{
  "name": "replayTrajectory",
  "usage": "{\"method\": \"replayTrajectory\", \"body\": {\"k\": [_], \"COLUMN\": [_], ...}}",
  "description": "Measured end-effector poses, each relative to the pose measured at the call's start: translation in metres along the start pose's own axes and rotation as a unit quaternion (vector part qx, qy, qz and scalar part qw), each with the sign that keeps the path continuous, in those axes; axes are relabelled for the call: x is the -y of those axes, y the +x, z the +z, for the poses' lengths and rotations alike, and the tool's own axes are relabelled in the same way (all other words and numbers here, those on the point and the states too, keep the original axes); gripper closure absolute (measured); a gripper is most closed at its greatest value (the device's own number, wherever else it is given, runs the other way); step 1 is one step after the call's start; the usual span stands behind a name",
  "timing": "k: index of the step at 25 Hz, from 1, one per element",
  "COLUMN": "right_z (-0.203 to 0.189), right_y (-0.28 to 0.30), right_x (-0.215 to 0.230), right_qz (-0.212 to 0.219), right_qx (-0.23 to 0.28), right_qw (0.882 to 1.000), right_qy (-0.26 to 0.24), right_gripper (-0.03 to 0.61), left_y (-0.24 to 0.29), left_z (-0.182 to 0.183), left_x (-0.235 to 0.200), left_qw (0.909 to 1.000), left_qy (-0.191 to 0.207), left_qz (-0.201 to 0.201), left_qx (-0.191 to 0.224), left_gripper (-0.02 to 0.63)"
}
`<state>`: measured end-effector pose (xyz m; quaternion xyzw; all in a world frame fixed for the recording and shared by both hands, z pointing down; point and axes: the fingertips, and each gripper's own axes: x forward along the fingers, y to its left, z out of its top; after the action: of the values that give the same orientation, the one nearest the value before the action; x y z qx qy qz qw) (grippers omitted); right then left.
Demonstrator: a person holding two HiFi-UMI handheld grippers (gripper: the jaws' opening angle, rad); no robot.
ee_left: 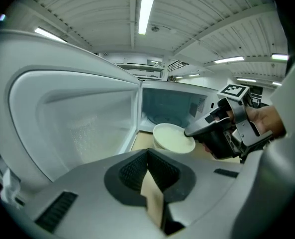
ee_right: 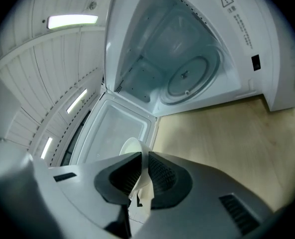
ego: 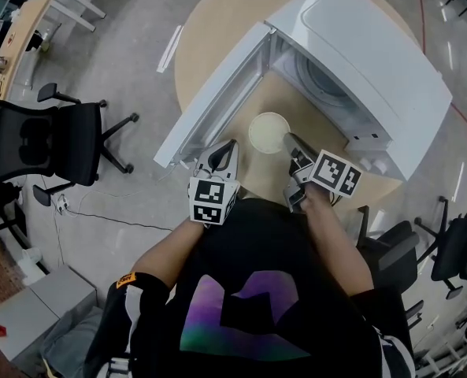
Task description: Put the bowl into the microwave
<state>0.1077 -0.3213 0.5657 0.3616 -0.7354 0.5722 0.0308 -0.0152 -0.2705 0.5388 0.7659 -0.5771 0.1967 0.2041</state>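
A cream bowl (ego: 268, 132) is just in front of the open white microwave (ego: 359, 61) on a round wooden table (ego: 217, 30). My right gripper (ego: 290, 142) is shut on the bowl's near right rim; in the right gripper view the rim (ee_right: 130, 146) runs between the jaws (ee_right: 141, 171). The glass turntable (ee_right: 192, 76) shows inside the cavity. My left gripper (ego: 225, 150) hangs left of the bowl, shut and empty (ee_left: 148, 156). From it I see the bowl (ee_left: 173, 137) held by the right gripper (ee_left: 197, 130), with the cavity (ee_left: 169, 111) behind.
The microwave door (ego: 217, 101) swings out to the left, right beside my left gripper. A black office chair (ego: 52, 140) stands left of the table and another chair (ego: 454, 250) at the right. A grey box (ego: 28, 313) sits on the floor at lower left.
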Motion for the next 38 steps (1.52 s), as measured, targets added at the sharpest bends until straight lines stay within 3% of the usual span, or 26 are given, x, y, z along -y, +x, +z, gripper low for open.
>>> {"method": "replayTrajectory", "body": {"k": [21, 38], "right_z": [0.077, 0.117], "right_y": [-0.019, -0.025], "right_x": [-0.001, 0.031], "right_qz": [-0.027, -0.059], "right_qx": [0.127, 0.23], "right_qw": [0.991, 0.966], "right_qy": [0.039, 0.098], "right_gripper": [0.523, 0.523], "left_y": [0.046, 0.091], "left_z": [0.065, 0.088], "left_x": [0.031, 0.055], "left_qw": [0.9974, 0.9958], "left_qy": [0.027, 0.027], "left_qz": [-0.059, -0.084], "left_qx": [0.033, 0.022], "left_gripper": [0.568, 0.568]}}
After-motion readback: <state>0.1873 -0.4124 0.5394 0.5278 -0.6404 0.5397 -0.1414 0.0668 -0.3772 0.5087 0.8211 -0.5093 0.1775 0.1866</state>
